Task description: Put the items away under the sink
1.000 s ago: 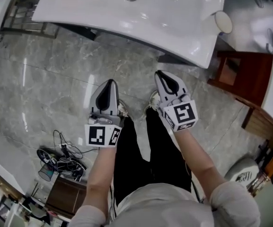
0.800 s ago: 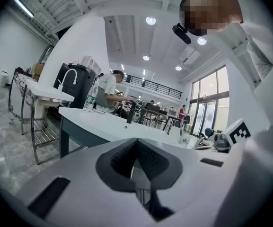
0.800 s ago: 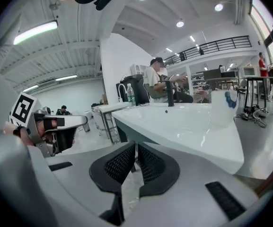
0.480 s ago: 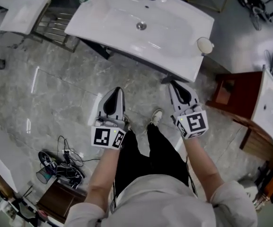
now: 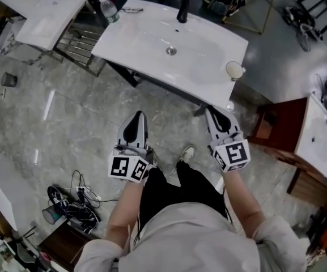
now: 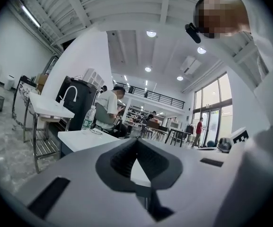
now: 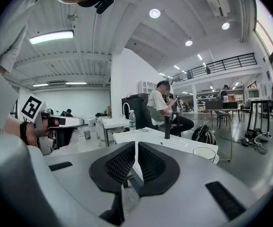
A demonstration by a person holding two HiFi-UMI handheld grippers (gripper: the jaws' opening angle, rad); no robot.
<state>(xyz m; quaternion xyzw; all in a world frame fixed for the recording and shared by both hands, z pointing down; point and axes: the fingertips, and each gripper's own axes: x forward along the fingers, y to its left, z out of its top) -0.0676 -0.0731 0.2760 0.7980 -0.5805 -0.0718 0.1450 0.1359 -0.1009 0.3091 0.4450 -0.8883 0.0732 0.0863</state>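
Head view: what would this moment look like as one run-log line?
left hand-held gripper: shut, empty | right hand-held gripper: shut, empty | both: in front of sink | on sink: bottle, round white cup

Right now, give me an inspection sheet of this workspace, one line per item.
Surface: white sink top, black faucet at the back.
Job's things: water bottle at the far left corner, round white cup at the right edge.
Clutter: nothing seen.
Grippers: left gripper and right gripper both shut, empty, short of the sink.
Cables: cable tangle on the floor, left.
Surroundings: second sink, brown cabinet.
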